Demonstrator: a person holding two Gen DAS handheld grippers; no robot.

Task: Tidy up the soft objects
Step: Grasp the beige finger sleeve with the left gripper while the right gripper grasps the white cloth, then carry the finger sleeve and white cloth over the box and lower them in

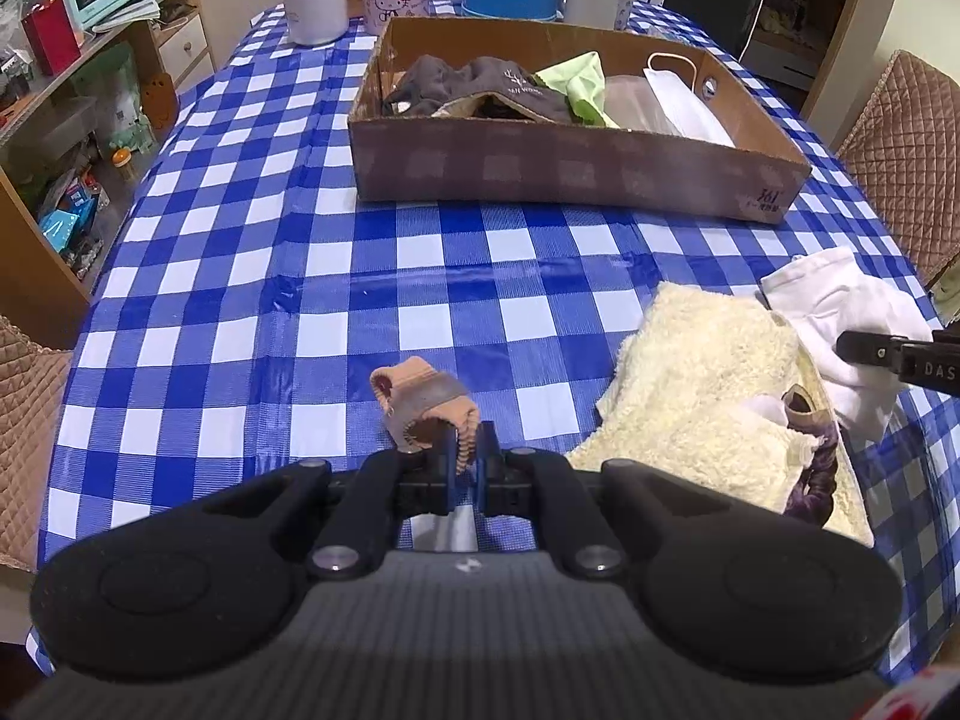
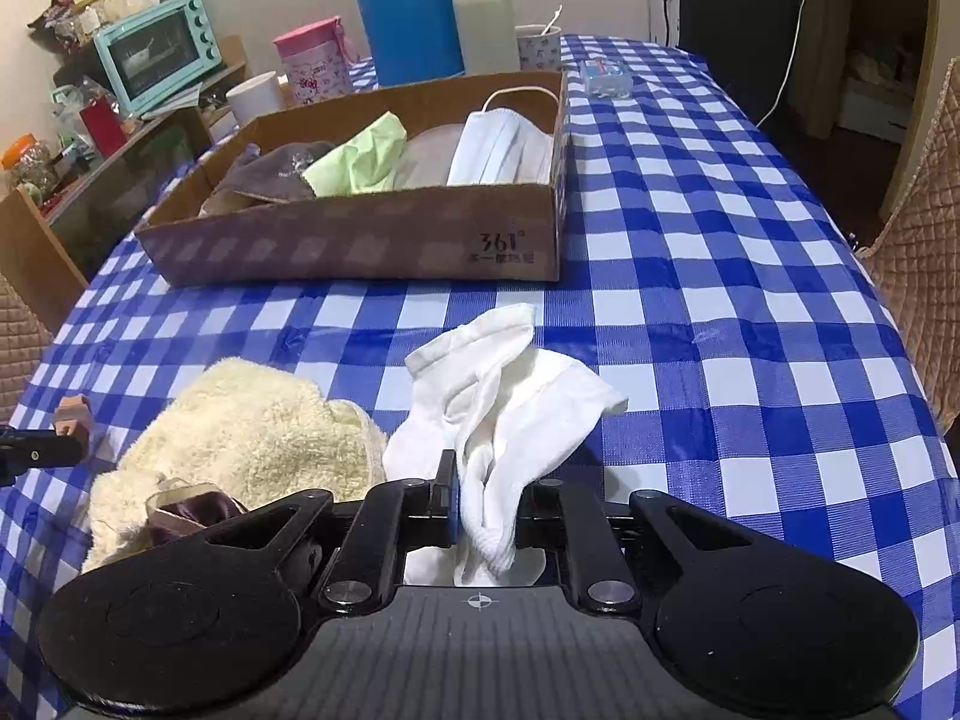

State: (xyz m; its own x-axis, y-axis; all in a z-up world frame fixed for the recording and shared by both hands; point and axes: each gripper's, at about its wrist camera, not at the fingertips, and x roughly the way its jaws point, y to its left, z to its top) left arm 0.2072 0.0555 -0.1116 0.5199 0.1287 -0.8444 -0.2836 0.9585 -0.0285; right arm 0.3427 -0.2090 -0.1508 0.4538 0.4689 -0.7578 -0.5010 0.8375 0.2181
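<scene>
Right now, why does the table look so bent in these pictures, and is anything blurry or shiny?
Left wrist view: the fisheye lens bows the checked tablecloth, which carries soft glare streaks; the cardboard box is sharp, and the edges blur and darken. Right wrist view: the same bowing, dark rounded corners, and the white sock between the tongs is crisp.

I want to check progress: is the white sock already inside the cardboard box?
Out: white sock lies on the tablecloth before the cardboard box, clamped by the right gripper.
</scene>
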